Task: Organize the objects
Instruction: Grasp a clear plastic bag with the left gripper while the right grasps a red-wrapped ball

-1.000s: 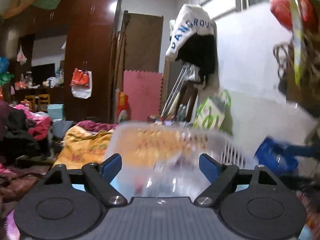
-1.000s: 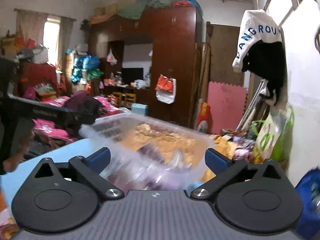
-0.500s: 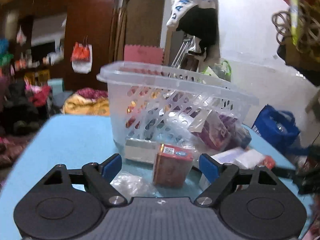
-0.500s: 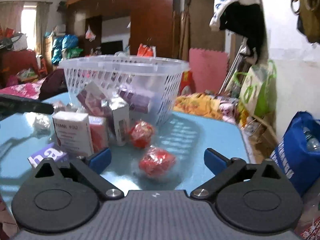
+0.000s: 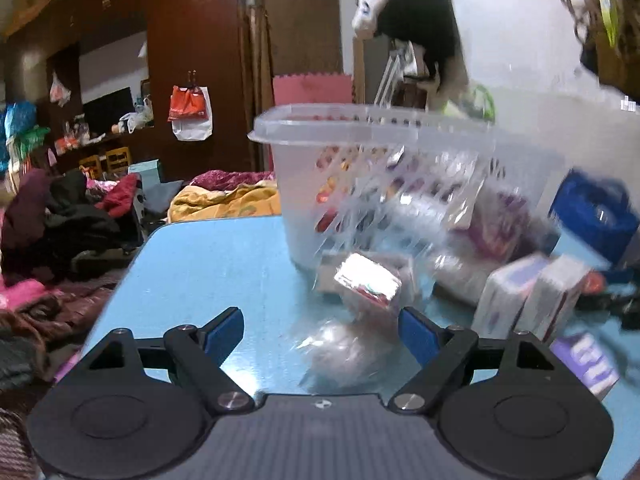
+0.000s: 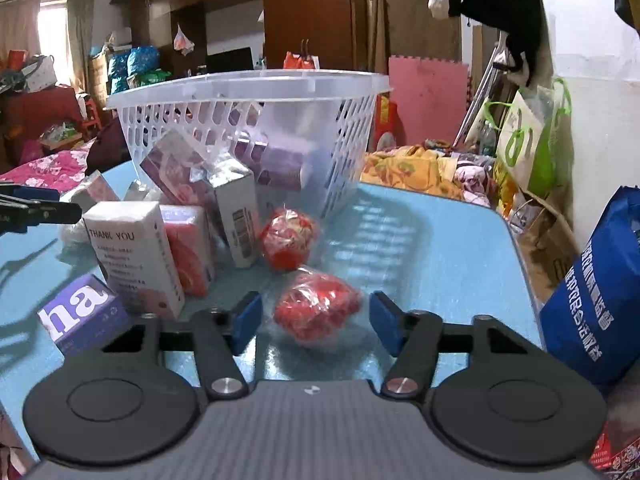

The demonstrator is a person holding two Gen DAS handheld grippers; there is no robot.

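Right wrist view: the right tongs [image 6: 316, 320] are closing around the near red wrapped bundle [image 6: 318, 309] on the counter [image 6: 420, 240], left tongs [image 5: 320, 332] released, while boxes lie outside the far basket [image 6: 248, 92], so sorting has barely begun.

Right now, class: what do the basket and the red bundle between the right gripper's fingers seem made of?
Basket: translucent whitish plastic, glossy; light passes through its slotted walls. Red bundle: something red under clear crinkly film, judging by shiny wrinkles; the contents are unclear.
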